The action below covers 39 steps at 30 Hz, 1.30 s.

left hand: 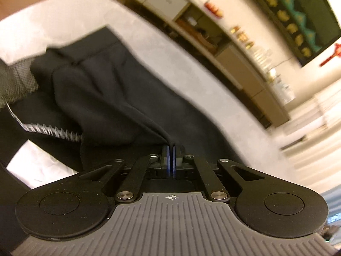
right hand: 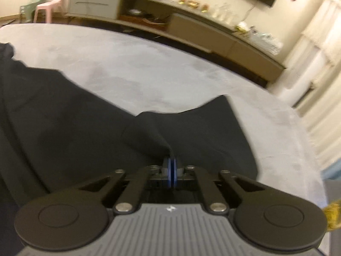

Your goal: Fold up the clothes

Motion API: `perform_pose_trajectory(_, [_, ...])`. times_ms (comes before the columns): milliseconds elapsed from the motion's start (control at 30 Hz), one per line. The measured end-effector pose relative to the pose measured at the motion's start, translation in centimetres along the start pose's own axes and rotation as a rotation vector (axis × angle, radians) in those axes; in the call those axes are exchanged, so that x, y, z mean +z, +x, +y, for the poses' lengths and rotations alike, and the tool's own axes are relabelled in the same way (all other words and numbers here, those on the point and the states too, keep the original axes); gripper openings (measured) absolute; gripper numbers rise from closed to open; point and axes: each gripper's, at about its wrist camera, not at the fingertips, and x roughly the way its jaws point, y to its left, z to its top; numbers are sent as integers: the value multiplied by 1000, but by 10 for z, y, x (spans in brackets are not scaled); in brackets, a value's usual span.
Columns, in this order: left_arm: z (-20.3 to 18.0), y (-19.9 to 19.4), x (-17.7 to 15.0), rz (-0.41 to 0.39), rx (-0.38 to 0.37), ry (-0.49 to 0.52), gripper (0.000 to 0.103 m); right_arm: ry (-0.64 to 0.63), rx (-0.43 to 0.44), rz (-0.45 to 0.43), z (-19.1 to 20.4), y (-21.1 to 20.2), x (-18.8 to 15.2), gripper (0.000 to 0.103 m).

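On the pale grey surface (left hand: 191, 68), which looks more like a padded bed or sofa top than a desk, a black garment (left hand: 106, 98) lies partly spread and partly gathered into ridges. At the left of the left wrist view a patch of grey mesh lining (left hand: 19, 79) and a run of zip teeth (left hand: 53, 131) show, so it reads as a jacket or sports top lying open. The left tongs (left hand: 171, 149) are pressed together on a pleat of the black cloth, which rises in a taut ridge straight to the pads; that pull suggests the edge is gripped so it can be lifted and carried over for a fold. The right tongs (right hand: 171, 160) are likewise pinching a peak of the same garment (right hand: 64, 115), and beyond them a loose corner of cloth (right hand: 221, 104) stands up from the surface. Holding two points at once probably keeps the edge straight. Ahead of both pairs the grey surface is bare, so nothing there blocks a fold. Further back a long low cabinet (right hand: 191, 27) runs along the wall, with pink and green chairs (right hand: 49, 4) at its left end, all well apart from the work.
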Motion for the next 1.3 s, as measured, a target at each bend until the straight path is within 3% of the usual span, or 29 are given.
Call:
perform_pose_trajectory(133, [5,-45,-3,-45,-80,-17,0,83,-53,-10,-29,-17,-14,2])
perform_pose_trajectory(233, [11,-62,-6,-56,-88,-18,0,164,-49,-36,-45,-30,-24,2])
perform_pose_trajectory(333, [22,-70,-1,-67,-88,-23,0,324,34,-76,-68,-43,-28,2])
perform_pose_trajectory(467, [20,-92,11,-144,-159,-38,0,527,102,-231,-116,-85,-20,1])
perform_pose_trajectory(567, [35,-127,15,-194,-204,-65,0,675,138,-335,-166,-138,-38,1])
perform_pose_trajectory(667, [62,-144,9,-178,-178,-78,0,781,199,-300,-191,-160,-93,1])
perform_pose_trajectory(767, [84,-143,-3,-113,-136,-94,0,861,249,-136,-185,-131,-155,3])
perform_pose_trajectory(833, [92,-142,-14,-85,-98,-94,0,957,248,-35,-180,-106,-192,10])
perform_pose_trajectory(933, [95,-143,-24,-75,-76,-91,0,1073,276,-8,-180,-90,-221,28])
perform_pose_trajectory(1000, [94,-146,-27,-80,-74,-87,0,1042,251,-35,-180,-95,-221,43])
perform_pose_trajectory(1100, [93,-146,-29,-88,-72,-76,0,968,221,-67,-177,-100,-213,58])
perform_pose_trajectory(1133, [93,-145,-29,-88,-69,-72,0,942,211,-68,-176,-100,-211,59])
perform_pose_trajectory(1167, [92,-144,-28,-87,-64,-68,0,916,202,-70,-175,-99,-209,59])
perform_pose_trajectory(1233, [93,-141,-29,-78,-58,-59,0,854,172,-50,-172,-94,-202,25])
perform_pose_trajectory(1267, [94,-140,-30,-77,-55,-55,0,813,132,-38,-171,-92,-197,2])
perform_pose_trajectory(1300, [93,-140,-30,-80,-52,-52,0,772,93,-26,-171,-90,-192,1])
